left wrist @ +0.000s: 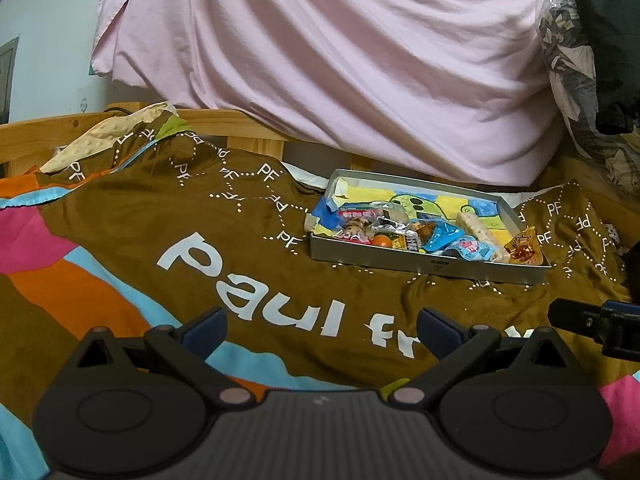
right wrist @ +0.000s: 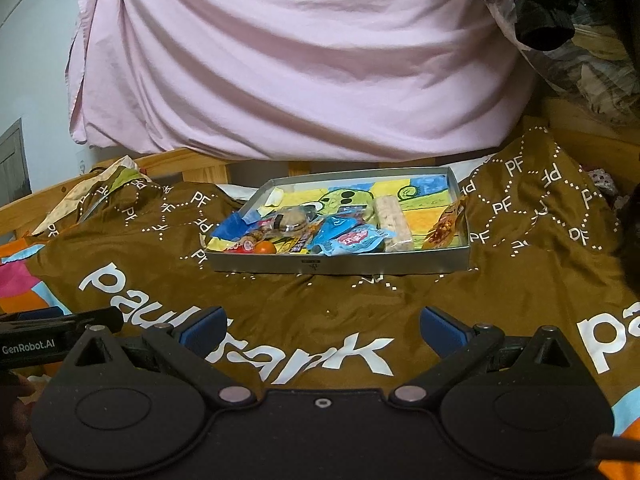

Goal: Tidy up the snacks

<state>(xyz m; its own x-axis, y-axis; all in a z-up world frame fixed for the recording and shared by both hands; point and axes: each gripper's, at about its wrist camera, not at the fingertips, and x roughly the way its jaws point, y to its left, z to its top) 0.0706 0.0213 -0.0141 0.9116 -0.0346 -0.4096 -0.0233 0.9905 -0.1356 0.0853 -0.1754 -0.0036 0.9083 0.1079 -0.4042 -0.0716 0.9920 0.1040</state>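
A shallow grey tray (left wrist: 400, 258) lies on a brown "paul frank" blanket; it also shows in the right wrist view (right wrist: 340, 266). Several wrapped snacks are piled in its near half: a blue packet (right wrist: 348, 236), a pale rice bar (right wrist: 394, 218), an orange-brown packet (right wrist: 444, 226) leaning on the right wall, a small orange ball (right wrist: 265, 247). My left gripper (left wrist: 322, 330) is open and empty, low over the blanket, short of the tray. My right gripper (right wrist: 322, 330) is open and empty, facing the tray's near wall.
The brown blanket (left wrist: 160, 220) covers the bed. A pink sheet (left wrist: 340, 60) hangs behind the tray. A wooden bed frame (left wrist: 40, 132) runs along the back left. Dark clothes and a plastic bag (left wrist: 580, 60) hang at the right.
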